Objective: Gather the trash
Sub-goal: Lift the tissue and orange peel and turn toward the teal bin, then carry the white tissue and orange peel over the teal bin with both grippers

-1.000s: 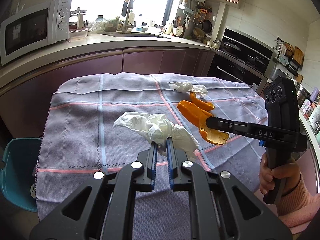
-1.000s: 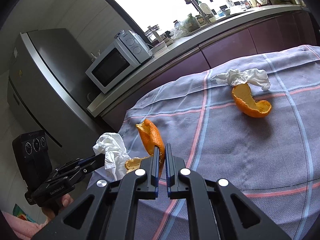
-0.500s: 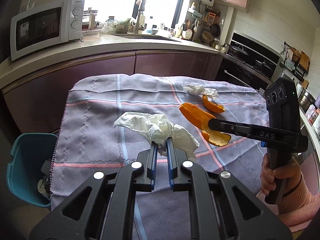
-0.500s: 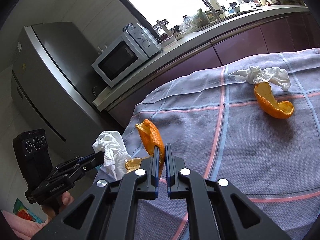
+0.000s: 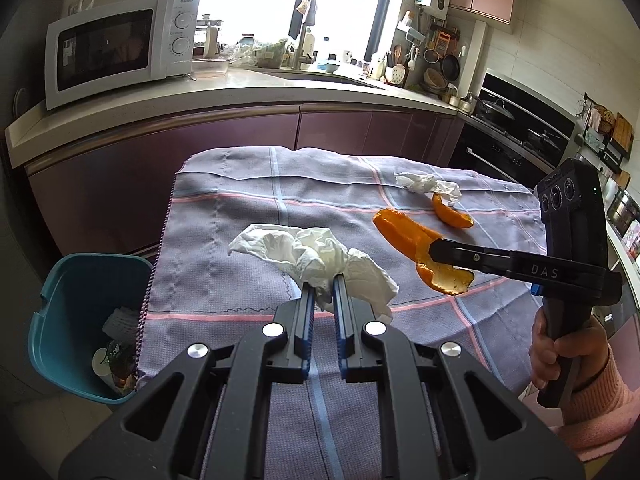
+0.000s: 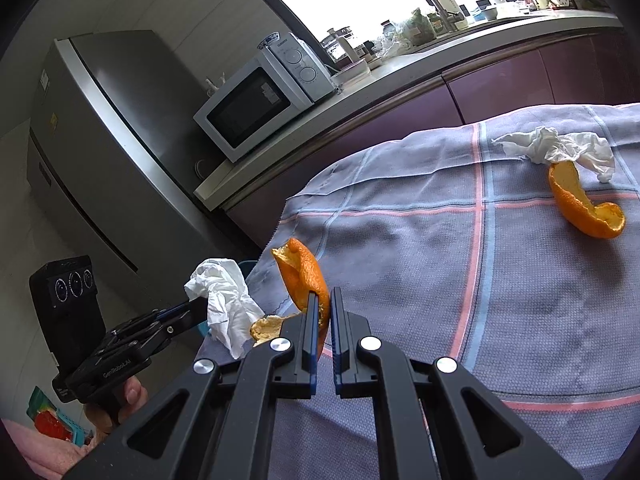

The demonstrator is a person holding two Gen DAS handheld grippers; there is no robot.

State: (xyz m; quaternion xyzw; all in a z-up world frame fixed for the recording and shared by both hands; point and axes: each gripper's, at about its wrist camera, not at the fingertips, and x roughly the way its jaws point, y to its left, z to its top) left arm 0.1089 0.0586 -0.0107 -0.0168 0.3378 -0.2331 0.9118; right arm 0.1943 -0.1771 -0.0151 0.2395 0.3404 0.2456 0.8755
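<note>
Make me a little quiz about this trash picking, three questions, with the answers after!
1. True or false: the left gripper is shut on a white tissue.
2. What does the right gripper hold? A) spoon B) orange peel C) cup
3. Fill in: the teal bin stands beside the ____ edge of the table, as the left wrist view shows it.

Key: 1 true. 2 B, the orange peel. 3 left.

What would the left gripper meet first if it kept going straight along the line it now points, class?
Probably the checked tablecloth ahead: the left gripper, shut on a crumpled tissue, points down and forward over it. The blue bin lies off to one side, though depth is unclear.
</note>
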